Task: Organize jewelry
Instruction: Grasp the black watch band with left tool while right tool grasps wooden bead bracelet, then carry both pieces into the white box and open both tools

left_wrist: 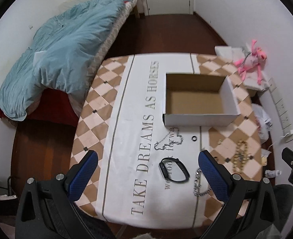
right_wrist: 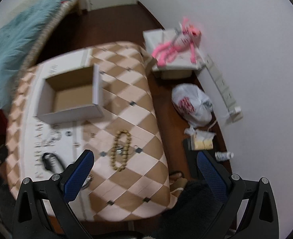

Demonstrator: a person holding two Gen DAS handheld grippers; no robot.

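- Nearest the lens, blue-padded fingers (left_wrist: 87, 169) of the left gripper (left_wrist: 148, 176), spread wide, holding nothing, hovering above the tablecloth (left_wrist: 126, 205).
- Between those fingers, black smartwatch (left_wrist: 174, 169) lying flat on the cloth; rigid body, flexible strap, probably light; best pinched across the strap loop.
- Just beside the right-hand finger, silver link bracelet (left_wrist: 198, 185), partly hidden; limp and likely slippery, best taken where links bunch.
- Farther on, thin silver chain (left_wrist: 169, 140) in a loose tangle, and small dark ring (left_wrist: 194, 138) close to it; ring tiny, hard to pinch off cloth.
- Beyond both, open cardboard box (left_wrist: 199, 99), nothing visible inside; likely destination.
- Right gripper (right_wrist: 144, 173) likewise released and unloaded, over the table's right edge.
- Ahead of it, wooden bead necklace (right_wrist: 120, 152) doubled into long loops on the checkered part; chunky, grippy beads, draping when lifted; best grasped mid-strand.
- Off the table to the right, pink plush toy (right_wrist: 176, 43) and white plastic bag (right_wrist: 193, 103).
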